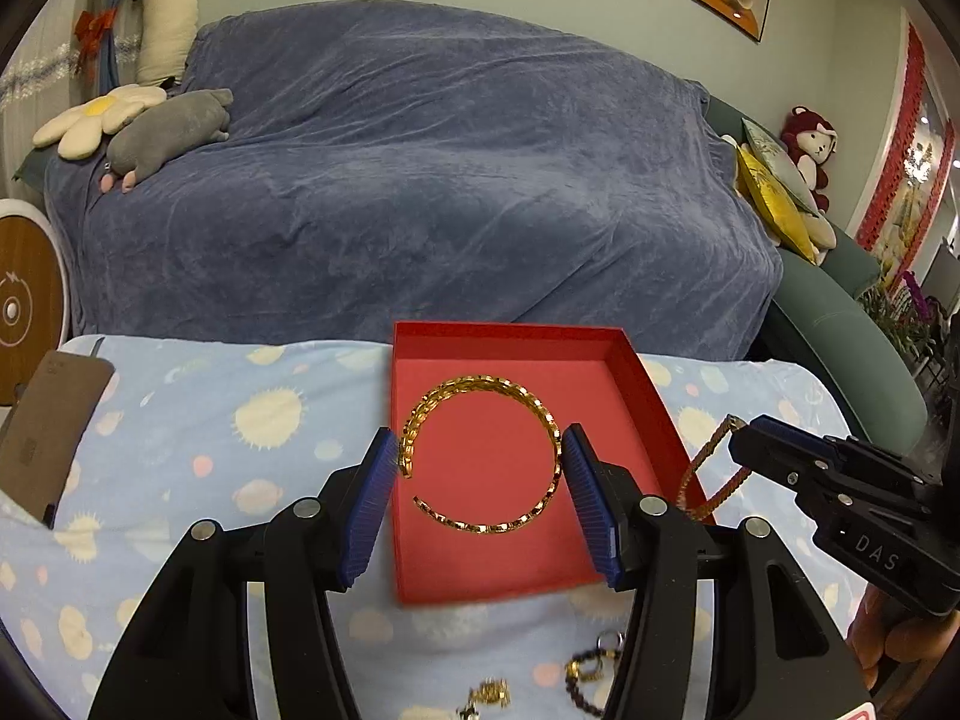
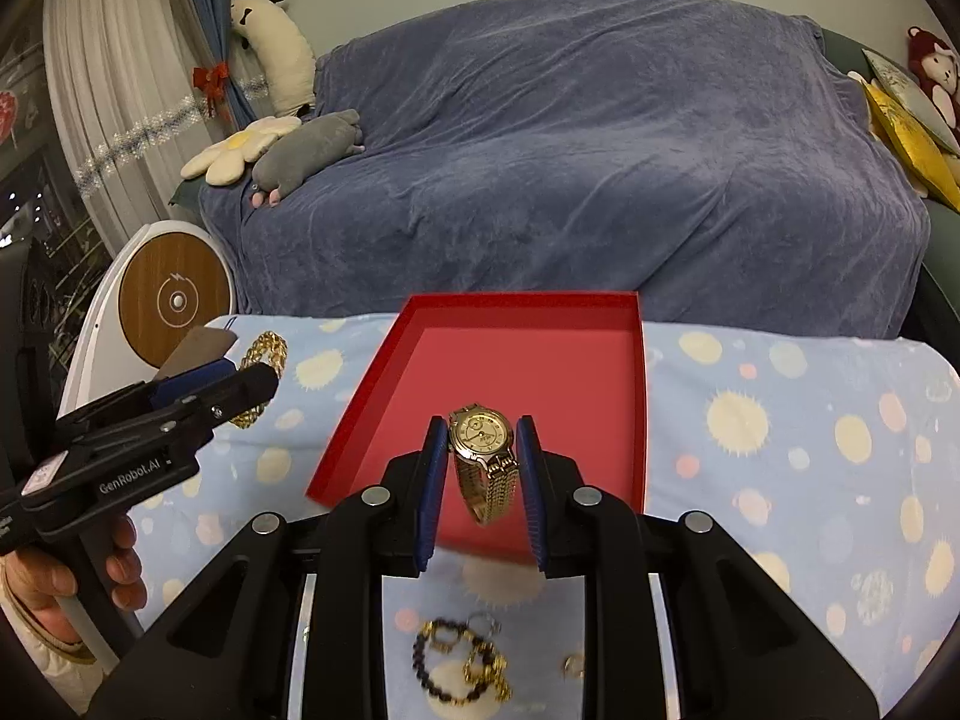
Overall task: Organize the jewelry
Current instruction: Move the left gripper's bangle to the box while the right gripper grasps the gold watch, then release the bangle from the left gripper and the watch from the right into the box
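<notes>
the left claw [image 1: 480,468] is gripping a gold open bangle [image 1: 480,456] across its width, one blue pad on each side, holding it in the air above the red tray [image 1: 654,396]. the right claw [image 2: 483,468] is pinching a gold watch [image 2: 483,450] by the case, face up, with the strap dangling down, and it's hovering over the near edge of that same tray.

funny thing is, in the right claw's camera the tray floor is looking bare, so as far as i can tell nothing is actually sitting in there yet. both pieces are just hanging over it, waiting to be let go.

so progress-wise i'd say we're early. two items are picked up and lined up for a drop, zero confirmed in the tray. and there's more lying on the spotty blue cloth [image 2: 780,420] on the near side of the tray: a dark beaded bracelet [image 2: 432,666], some small gold bits [image 2: 486,660] tangled by it, and what might be a little ring [image 2: 573,665], though it's too blurry to be sure.

my guess is both claws are about to release, then go back for that pile.
</notes>
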`<action>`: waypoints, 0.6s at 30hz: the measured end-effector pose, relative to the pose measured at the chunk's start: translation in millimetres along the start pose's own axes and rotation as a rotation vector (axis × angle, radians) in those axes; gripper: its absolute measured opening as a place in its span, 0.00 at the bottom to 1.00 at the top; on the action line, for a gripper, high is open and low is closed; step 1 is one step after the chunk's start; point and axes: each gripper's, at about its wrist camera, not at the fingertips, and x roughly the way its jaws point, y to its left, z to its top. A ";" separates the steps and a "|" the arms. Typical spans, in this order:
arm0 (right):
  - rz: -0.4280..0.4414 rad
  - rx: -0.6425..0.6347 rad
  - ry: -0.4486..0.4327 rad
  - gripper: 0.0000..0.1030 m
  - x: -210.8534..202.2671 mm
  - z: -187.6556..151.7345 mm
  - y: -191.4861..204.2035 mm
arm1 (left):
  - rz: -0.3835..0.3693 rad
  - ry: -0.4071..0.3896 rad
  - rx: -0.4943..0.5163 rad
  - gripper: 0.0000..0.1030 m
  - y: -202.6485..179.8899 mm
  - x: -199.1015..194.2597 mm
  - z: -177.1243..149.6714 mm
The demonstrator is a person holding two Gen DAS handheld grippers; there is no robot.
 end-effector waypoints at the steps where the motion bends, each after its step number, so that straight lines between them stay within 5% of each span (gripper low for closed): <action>1: -0.004 0.007 0.002 0.22 10.4 8.9 -3.4 | -0.002 0.003 -0.009 0.52 0.6 12.2 7.1; 7: -0.035 0.035 0.034 0.22 77.0 40.2 -24.6 | 0.013 0.066 -0.024 0.52 0.5 85.4 30.6; 15: -0.108 0.063 0.095 0.25 137.3 38.6 -51.8 | 0.064 0.167 -0.009 0.54 3.1 154.5 30.2; 18: -0.120 0.058 0.064 0.36 127.8 36.8 -53.2 | 0.081 0.180 -0.013 0.66 2.7 158.7 29.0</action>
